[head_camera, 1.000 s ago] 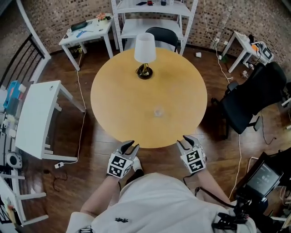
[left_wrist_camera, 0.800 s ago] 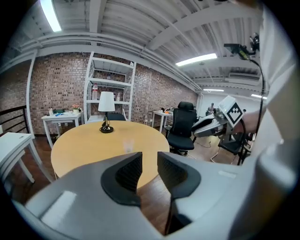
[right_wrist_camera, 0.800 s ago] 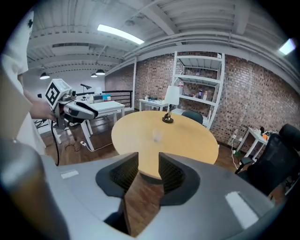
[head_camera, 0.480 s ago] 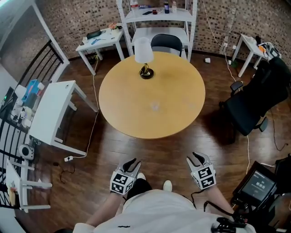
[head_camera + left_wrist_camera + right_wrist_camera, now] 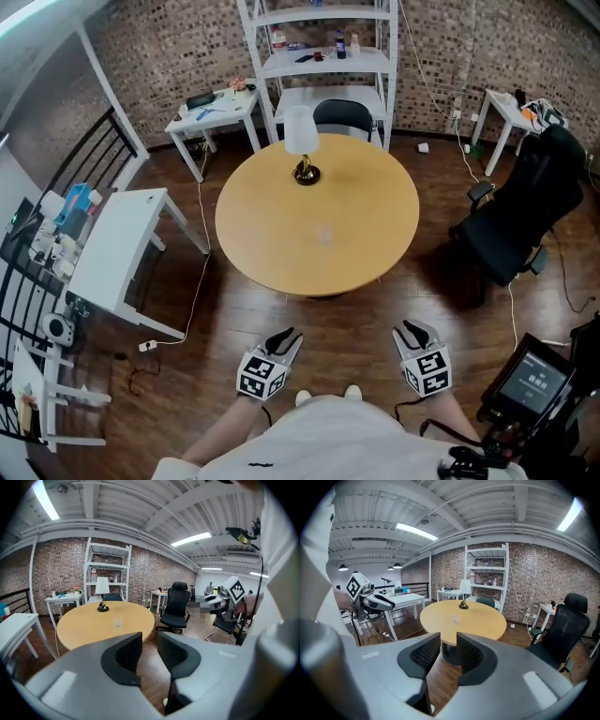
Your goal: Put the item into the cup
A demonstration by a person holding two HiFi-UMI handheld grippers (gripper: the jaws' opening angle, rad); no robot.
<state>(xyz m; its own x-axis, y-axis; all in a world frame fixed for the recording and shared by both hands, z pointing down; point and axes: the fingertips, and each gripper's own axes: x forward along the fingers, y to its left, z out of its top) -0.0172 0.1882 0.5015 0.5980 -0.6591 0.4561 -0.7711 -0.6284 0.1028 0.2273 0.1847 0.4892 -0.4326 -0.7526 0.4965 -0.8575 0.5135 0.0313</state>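
A small clear cup (image 5: 325, 233) stands near the middle of the round wooden table (image 5: 272, 211); it also shows in the left gripper view (image 5: 117, 621) and faintly in the right gripper view (image 5: 456, 618). Both grippers hang over the wooden floor, well short of the table's near edge. My left gripper (image 5: 286, 339) has a narrow gap between its jaws and holds nothing (image 5: 149, 641). My right gripper (image 5: 412, 330) is closing its jaws, with a narrow gap and nothing between them (image 5: 448, 641). No loose item shows on the table.
A table lamp (image 5: 302, 141) stands at the table's far edge. A black office chair (image 5: 525, 206) is to the right, a white side table (image 5: 117, 248) to the left, and a white shelf unit (image 5: 328, 56) behind. A screen on a stand (image 5: 534, 380) sits at lower right.
The person has stepped back from the table. Both grippers, which were at its near edge, are now over the floor well away from it. More of the room shows.
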